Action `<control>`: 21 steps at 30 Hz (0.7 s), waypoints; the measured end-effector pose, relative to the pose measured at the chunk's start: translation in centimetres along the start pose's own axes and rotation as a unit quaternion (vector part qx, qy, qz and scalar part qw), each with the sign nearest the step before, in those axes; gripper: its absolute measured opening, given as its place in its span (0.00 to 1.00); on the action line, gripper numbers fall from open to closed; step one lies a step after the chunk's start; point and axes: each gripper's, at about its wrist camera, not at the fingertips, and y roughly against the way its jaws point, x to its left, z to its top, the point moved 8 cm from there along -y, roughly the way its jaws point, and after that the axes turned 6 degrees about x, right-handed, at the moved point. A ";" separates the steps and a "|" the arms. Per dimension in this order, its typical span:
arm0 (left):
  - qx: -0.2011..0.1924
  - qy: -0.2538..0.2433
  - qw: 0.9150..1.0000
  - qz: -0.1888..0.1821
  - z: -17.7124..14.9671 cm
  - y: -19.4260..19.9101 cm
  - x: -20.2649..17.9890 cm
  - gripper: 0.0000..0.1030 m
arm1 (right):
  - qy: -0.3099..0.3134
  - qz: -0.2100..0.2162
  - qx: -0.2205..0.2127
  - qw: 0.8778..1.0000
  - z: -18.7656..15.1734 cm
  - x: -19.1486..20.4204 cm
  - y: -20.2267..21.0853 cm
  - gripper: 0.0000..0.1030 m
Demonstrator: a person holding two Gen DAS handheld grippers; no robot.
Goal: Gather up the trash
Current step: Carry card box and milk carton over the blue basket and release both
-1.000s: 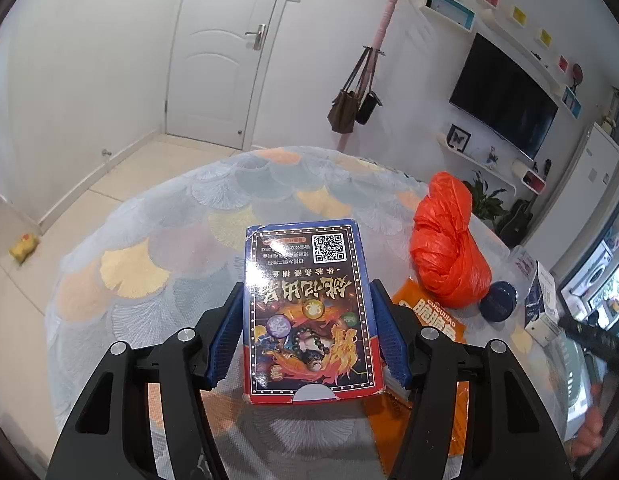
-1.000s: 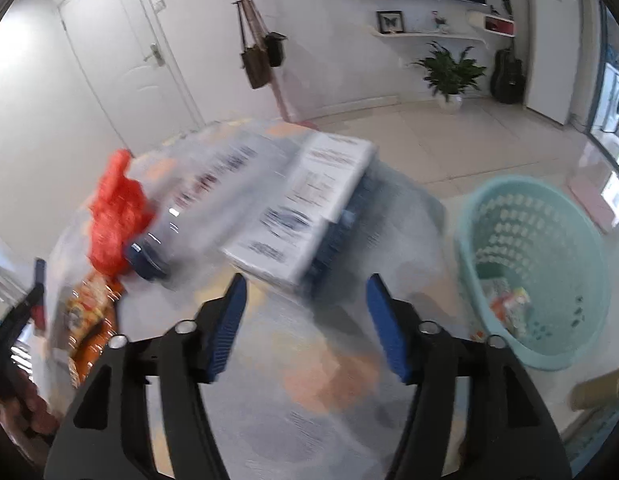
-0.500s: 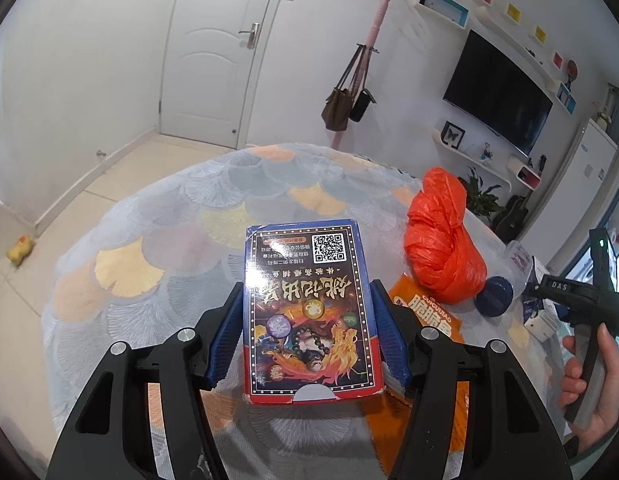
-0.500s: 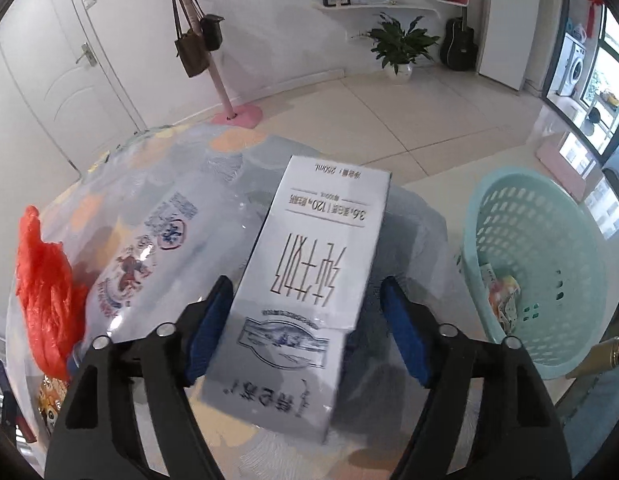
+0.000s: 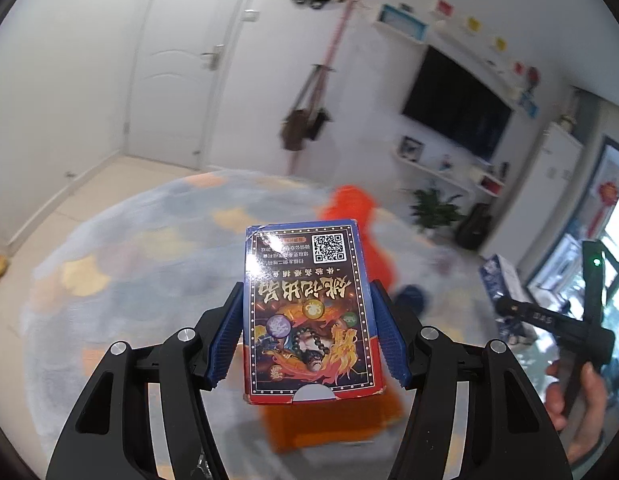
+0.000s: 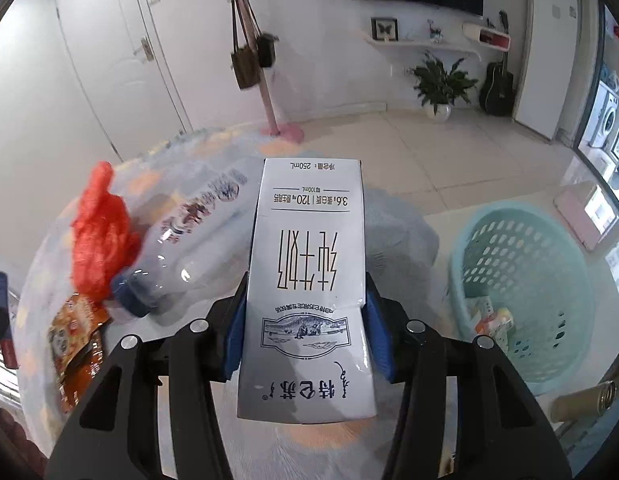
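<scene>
While my left gripper (image 5: 309, 336) points out level above the tabletop (image 5: 109, 280), its blue fingers (image 5: 227, 332) pinch a card box (image 5: 311, 312) by both long sides. My right gripper (image 6: 305, 328) reaches forward the same way, fingers (image 6: 375, 332) closed on a white milk carton (image 6: 307, 280). Left of it lie a bottle (image 6: 181, 248), an orange bag (image 6: 97, 236) and a snack wrapper (image 6: 75, 344). On the floor at right sits a teal basket (image 6: 521, 292).
</scene>
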 end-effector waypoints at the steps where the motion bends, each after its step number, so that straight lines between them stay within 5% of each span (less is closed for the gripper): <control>1: 0.000 -0.005 1.000 -0.011 0.2 0.0 -1.1 0.57 | -0.003 0.004 -0.009 1.000 0.2 -0.4 1.0 0.46; 7: 0.021 -0.031 0.994 -0.101 1.4 -1.7 -9.4 0.57 | -0.033 -0.002 -0.059 0.998 1.9 -4.7 5.7 0.46; 21: 0.107 -0.137 0.969 -0.173 -1.0 -12.5 -28.3 0.57 | -0.139 -0.034 -0.071 0.987 1.0 -20.1 6.2 0.46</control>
